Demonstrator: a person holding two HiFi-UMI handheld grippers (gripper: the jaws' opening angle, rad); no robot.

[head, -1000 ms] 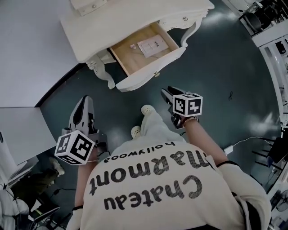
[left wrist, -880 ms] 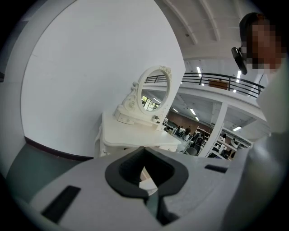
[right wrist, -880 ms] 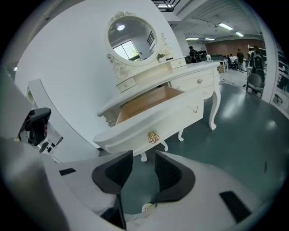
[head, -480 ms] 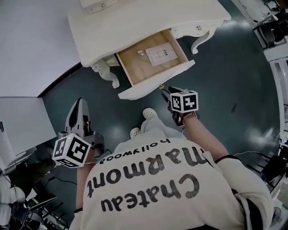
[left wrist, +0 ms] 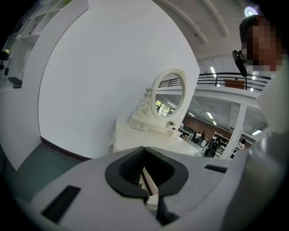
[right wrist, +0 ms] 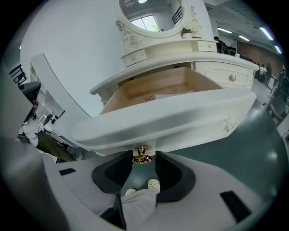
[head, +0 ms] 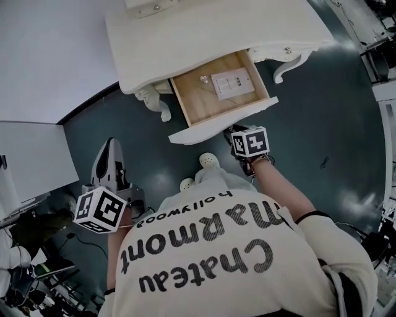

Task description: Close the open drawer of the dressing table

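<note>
The white dressing table stands at the top of the head view, its drawer pulled out and showing a wooden inside. My right gripper is at the drawer's white front. It is open, and the small golden knob sits between its fingertips; the pads do not visibly press on it. My left gripper hangs lower left over the floor, well apart from the table. It is shut on nothing, with its tips meeting.
A white card and a small shiny item lie in the drawer. An oval mirror stands on the tabletop. A white panel is at left, the person's white shoes are under the drawer front, and shelving is at right.
The person has stepped closer to the table, which now sits nearer in the head view. My right gripper moved up to the drawer front and its knob. The left gripper shifted slightly.
</note>
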